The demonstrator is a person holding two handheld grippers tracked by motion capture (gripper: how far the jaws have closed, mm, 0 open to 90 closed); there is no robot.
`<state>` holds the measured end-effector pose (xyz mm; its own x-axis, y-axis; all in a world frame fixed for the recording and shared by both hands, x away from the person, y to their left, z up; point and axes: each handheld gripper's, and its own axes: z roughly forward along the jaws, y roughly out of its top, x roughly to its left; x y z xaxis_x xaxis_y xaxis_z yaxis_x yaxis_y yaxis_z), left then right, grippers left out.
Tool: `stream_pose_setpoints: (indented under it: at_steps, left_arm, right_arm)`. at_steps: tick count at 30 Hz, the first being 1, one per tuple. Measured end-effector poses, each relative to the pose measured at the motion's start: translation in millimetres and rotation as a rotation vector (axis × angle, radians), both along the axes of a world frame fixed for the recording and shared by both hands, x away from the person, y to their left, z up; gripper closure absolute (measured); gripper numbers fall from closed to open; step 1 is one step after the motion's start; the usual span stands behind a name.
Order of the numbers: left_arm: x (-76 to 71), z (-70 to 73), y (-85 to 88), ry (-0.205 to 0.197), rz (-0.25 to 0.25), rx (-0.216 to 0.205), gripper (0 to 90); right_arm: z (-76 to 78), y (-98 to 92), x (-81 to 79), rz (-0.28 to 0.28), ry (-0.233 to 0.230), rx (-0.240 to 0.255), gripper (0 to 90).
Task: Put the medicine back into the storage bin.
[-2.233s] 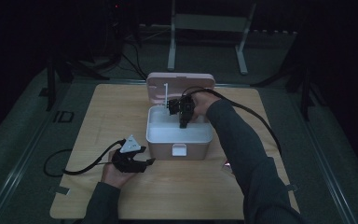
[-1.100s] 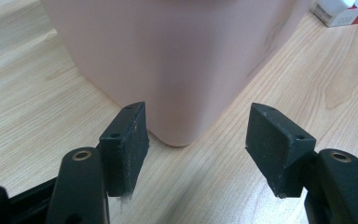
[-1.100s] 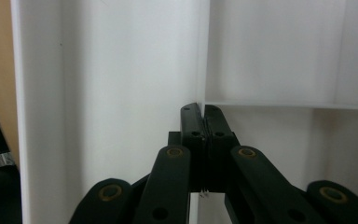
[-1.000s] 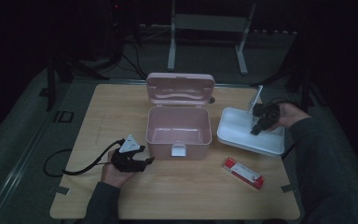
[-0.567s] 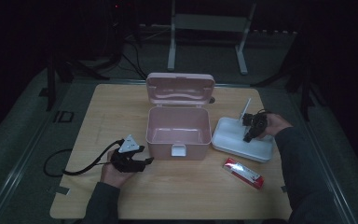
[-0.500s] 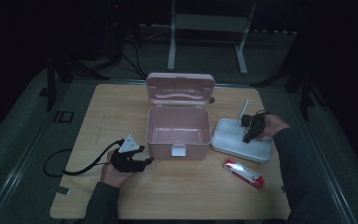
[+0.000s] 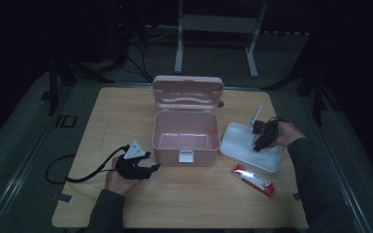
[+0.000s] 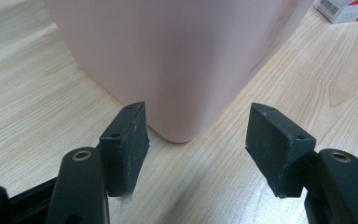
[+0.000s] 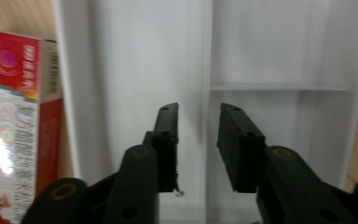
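Meanwhile, at the tabletop [image 7: 126,121]:
Tray: white plastic insert tray [image 7: 240,143] sat on the wood just right of the open pink box [image 7: 185,138], near but apart; a red carton [image 7: 253,177] lay in front of it.
Handling (est.): tray looked light, rigid, thin-walled, prob. smooth & a bit slippery; could tip if lifted by one edge.
Grip point (est.): upright divider wall inside the tray, or its rim; divider gave the surest pinch near the middle.
Right tongs [image 9: 196,135]: jaws a narrow gap apart, straddling the tray's centre divider; contact w/ it cannot be told, not seen clamped.
Left tongs [image 8: 198,140]: jaws wide apart, holding nothing, resting low on the wood & aimed at the box's near corner, close to it.
Box: lid up, interior looked empty.
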<state>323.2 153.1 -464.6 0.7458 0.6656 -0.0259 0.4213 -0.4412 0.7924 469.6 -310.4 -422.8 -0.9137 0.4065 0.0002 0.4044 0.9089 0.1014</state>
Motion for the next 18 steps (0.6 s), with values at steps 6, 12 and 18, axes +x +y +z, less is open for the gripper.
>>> stream_pose_setpoints:
  at_steps: [6, 12, 18]
  left_arm:
    - [-0.1, -0.3, 0.6, -0.002, -0.002, 0.006, 38.2]
    - [-0.4, -0.4, 0.9, -0.003, -0.001, 0.003, 38.3]
    - [-0.8, -0.3, 1.1, -0.004, 0.000, 0.002, 38.3]
  right_arm:
    - [6.6, -1.1, -10.4, -0.005, -0.014, 0.031, 59.4]
    - [13.5, 3.6, -22.7, -0.016, -0.034, 0.039, 56.5]
    - [19.4, 11.0, -35.6, -0.032, -0.041, 0.049, 56.3]
